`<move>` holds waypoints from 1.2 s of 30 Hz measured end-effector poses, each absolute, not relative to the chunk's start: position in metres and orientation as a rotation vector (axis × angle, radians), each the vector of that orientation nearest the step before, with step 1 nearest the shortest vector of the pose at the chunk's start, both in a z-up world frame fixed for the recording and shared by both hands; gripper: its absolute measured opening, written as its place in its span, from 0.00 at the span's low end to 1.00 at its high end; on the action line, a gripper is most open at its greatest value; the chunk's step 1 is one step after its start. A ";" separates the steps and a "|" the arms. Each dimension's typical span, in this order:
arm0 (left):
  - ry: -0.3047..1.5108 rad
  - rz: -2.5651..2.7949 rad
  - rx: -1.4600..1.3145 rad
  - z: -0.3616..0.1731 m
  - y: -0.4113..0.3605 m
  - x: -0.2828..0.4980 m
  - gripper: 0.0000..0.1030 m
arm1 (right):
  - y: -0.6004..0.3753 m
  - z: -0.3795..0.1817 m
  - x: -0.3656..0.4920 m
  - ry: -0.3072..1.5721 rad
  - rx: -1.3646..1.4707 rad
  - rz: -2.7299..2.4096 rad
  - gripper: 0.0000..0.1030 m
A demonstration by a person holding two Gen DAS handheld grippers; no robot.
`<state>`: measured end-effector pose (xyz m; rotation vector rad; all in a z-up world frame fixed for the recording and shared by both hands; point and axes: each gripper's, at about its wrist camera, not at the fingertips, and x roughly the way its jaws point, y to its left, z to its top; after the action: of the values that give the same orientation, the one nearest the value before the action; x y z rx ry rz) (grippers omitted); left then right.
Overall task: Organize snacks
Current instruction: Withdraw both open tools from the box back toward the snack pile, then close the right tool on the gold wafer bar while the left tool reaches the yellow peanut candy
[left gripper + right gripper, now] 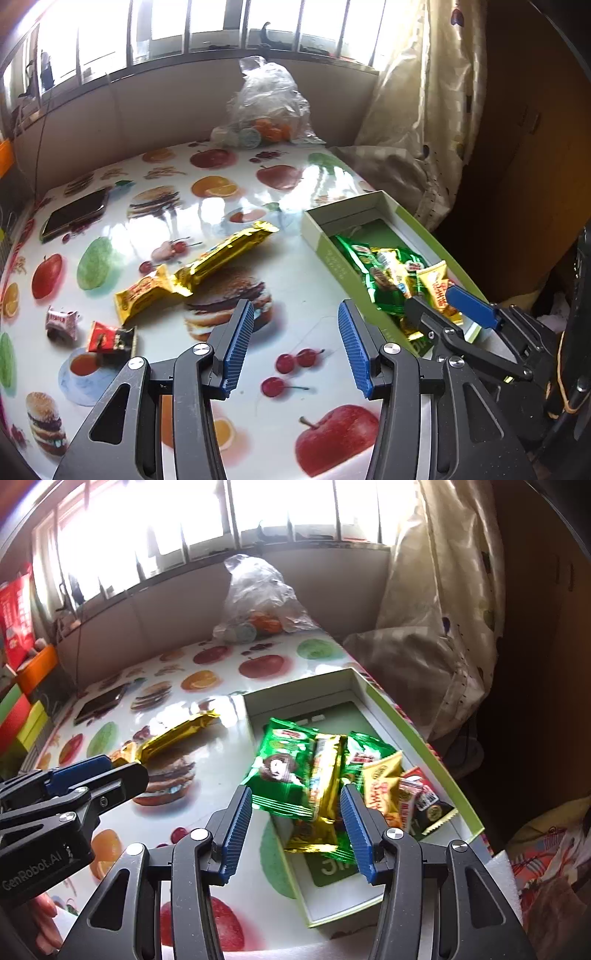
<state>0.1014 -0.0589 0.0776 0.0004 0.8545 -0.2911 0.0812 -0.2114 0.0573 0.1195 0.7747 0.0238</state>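
Observation:
On the fruit-print table lie a long gold packet [225, 254], a yellow-red packet [144, 299], a small red-white candy [61, 321] and a red-black packet [110, 338]. My left gripper [297, 347] hovers open above the table in front of them, with nothing between its fingers. At the table's right edge, a green-and-white box [417, 738] holds a green packet [284, 771], a gold packet [323, 786] and several other snacks. My right gripper [295, 827] stands open just above that pile, and its pads touch nothing. It also shows over the box in the left wrist view.
A phone [74, 214] lies at the table's far left. A clear plastic bag [266, 107] with oranges sits at the back by the wall. A curtain [424, 129] hangs right of the box. Coloured boxes [33, 672] are stacked beyond the left edge.

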 end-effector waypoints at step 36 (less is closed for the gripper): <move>0.929 -0.004 -0.157 0.025 0.112 0.126 0.48 | -0.102 0.031 0.184 0.878 0.153 0.206 0.48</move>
<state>0.1255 0.1119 0.0248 -0.1568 0.9288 -0.0038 0.1842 -0.1017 0.0306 0.1530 0.8778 0.2055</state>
